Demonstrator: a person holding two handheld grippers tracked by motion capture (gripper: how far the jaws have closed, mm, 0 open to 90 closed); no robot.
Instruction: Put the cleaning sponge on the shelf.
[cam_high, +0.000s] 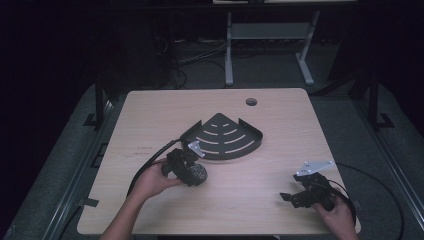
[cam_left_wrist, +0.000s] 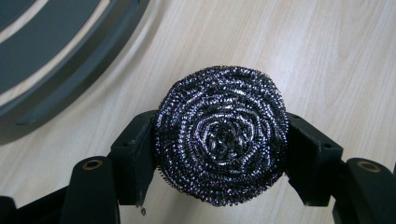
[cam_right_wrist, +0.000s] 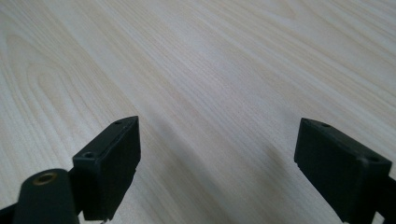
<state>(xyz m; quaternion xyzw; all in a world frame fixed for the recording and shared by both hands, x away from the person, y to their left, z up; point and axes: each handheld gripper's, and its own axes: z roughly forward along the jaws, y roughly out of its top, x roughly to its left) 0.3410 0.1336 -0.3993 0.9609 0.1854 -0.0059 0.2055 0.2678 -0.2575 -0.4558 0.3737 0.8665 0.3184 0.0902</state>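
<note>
High view: the left claw (cam_high: 196, 174) sits left of centre in the frame, low over the wooden table (cam_high: 150, 115), with a round steel-wool scourer (cam_high: 197, 173) pinched between its jaws. A hand (cam_high: 150, 179) grips the tool from the lower left, and its cable curves away toward the table's left edge. Just above it in the frame lies a black fan-shaped slotted rack (cam_high: 225, 136), flat on the table, its curved rim near the claw's grey plate; whether they touch cannot be told.

Left gripper view: the scourer (cam_left_wrist: 220, 134) sits at centre, a tight coil of shiny wire, with one black jaw pressed against each side of it. The rack (cam_left_wrist: 56, 60) takes the upper left corner, apart from the scourer, with bare table (cam_left_wrist: 303, 51) between them.

Right gripper view: the right claw (cam_right_wrist: 217, 154) stands wide, its two jaws far apart at the lower left and lower right, nothing between them but pale wood grain (cam_right_wrist: 210, 70). From above, this claw (cam_high: 290, 198) rests at the lower right of the table, held by the other hand (cam_high: 340, 216), well apart from the scourer.
</note>
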